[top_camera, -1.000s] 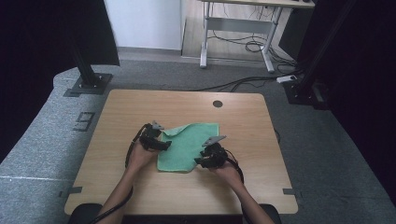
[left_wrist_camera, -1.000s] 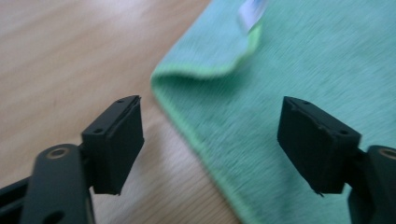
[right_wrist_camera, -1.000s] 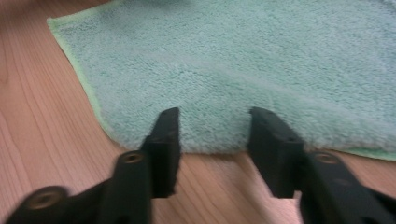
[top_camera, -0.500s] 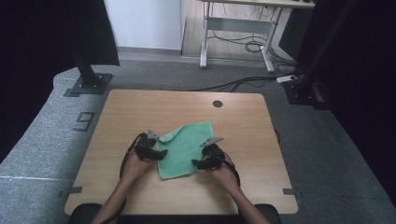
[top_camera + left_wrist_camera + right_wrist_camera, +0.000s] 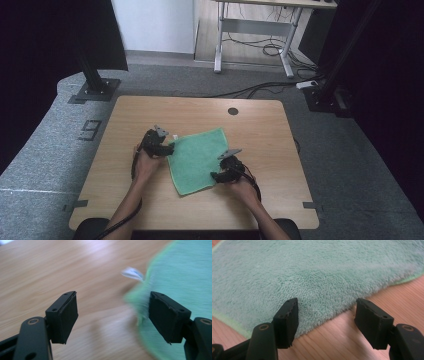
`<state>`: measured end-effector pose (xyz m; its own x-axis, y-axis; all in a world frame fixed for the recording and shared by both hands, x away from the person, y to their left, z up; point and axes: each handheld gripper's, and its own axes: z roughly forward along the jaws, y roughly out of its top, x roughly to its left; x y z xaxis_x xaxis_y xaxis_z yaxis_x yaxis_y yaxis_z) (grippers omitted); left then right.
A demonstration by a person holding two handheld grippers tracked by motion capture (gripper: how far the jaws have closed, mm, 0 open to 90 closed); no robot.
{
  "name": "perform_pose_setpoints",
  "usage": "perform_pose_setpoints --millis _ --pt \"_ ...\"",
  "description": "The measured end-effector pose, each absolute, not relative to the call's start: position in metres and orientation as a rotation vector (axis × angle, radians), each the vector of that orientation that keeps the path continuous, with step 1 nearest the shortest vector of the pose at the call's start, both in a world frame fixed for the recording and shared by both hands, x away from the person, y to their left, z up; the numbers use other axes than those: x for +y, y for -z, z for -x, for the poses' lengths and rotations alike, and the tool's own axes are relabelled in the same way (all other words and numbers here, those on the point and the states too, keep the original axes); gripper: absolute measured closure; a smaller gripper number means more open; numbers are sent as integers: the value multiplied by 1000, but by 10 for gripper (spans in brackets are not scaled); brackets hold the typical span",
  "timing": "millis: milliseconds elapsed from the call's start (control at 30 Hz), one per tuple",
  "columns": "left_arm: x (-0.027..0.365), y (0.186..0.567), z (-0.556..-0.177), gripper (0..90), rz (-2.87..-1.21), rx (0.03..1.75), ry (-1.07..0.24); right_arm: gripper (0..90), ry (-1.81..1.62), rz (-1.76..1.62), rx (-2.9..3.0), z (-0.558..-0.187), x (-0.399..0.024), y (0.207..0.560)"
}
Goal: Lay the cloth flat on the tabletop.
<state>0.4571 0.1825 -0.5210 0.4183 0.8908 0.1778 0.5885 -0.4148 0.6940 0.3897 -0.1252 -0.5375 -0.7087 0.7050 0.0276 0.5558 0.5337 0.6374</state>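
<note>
The green cloth [image 5: 199,159] lies spread flat mid-surface, apparently for folding. Left hand-held gripper [image 5: 168,148] stands open at its left edge; right hand-held gripper [image 5: 216,175], jaws just widened then eased, holds nothing at its right edge.

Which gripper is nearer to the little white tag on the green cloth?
Left. The left gripper sits at the cloth's upper left corner, right beside the white tag. The right gripper is across the cloth, at its lower right edge.
</note>
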Motion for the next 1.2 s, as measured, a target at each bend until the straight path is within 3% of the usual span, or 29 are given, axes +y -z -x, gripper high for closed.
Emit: perform_pose_setpoints --millis 167,267,733,900,967,1033,1067,1200 --pt "192 518 -447 215 -2114 1200 -672 361 -906 -1081 2530 -393 -134 536" --pt "186 528 -437 199 -2192 1137 -618 366 -904 -1107 2505 -396 -144 530" --pt "196 539 -408 191 -2212 1166 -541 402 -995 -1172 2494 -405 -141 532" --pt "199 539 -393 192 -2218 1159 -512 532 -994 -1167 2517 -409 -136 536" --pt "202 539 -386 192 -2218 1158 -481 697 -1026 -1168 2533 -410 -134 536" --pt "202 539 -385 192 -2214 1162 -474 750 -1030 -1167 2534 -409 -134 537" --pt "203 539 -384 192 -2213 1163 -463 820 -1045 -1164 2544 -409 -133 537" --pt "204 540 -383 192 -2205 1167 -452 847 -1046 -1149 2519 -407 -133 529"
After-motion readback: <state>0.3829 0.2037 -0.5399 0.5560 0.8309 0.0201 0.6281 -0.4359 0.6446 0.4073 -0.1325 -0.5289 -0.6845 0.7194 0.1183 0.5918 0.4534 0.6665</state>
